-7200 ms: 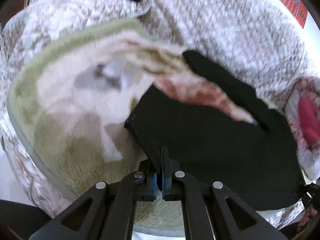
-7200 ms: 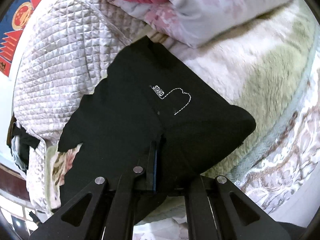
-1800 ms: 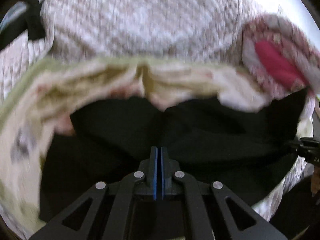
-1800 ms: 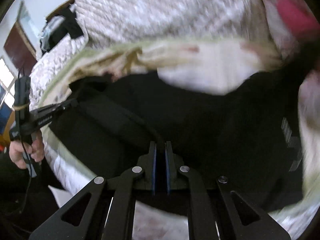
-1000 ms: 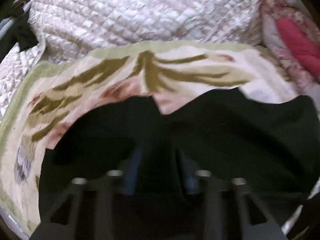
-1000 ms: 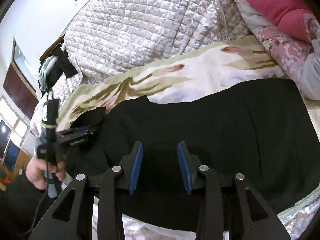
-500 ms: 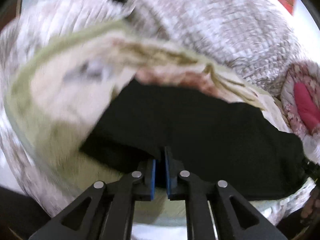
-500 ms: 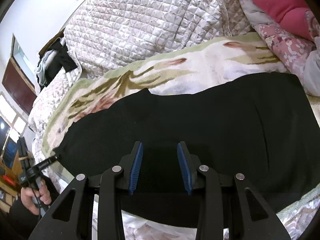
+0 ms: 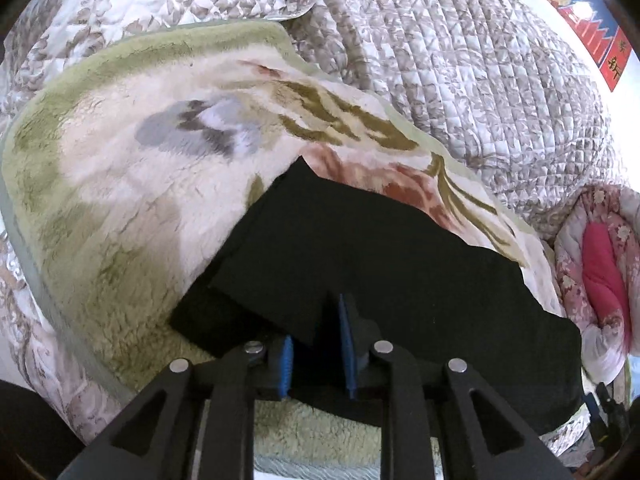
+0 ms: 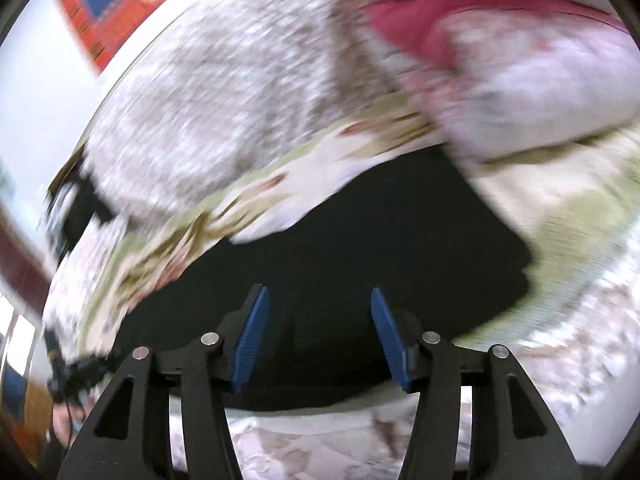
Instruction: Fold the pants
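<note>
Since half a second ago both pairs of fingers have just been opening: the left gripper (image 9: 316,340), then pinched nearly together at the near edge of the black fabric pants (image 9: 380,264), now shows a narrow gap between its blue pads, with a fold of the black cloth lying in that gap — whether the pads press it I cannot tell. The right gripper (image 10: 318,332) stands spread wider than before, its fingers (image 10: 252,332) apart above the pants (image 10: 400,240) with nothing clamped between them; that view is smeared by motion.

The pants lie flat as a long black band across the plush cream-and-green floral blanket (image 9: 132,184) on the bed. Behind it rises a quilted beige-patterned bedspread (image 9: 460,60), and to the right a pink floral comforter (image 9: 596,272) is bundled.
</note>
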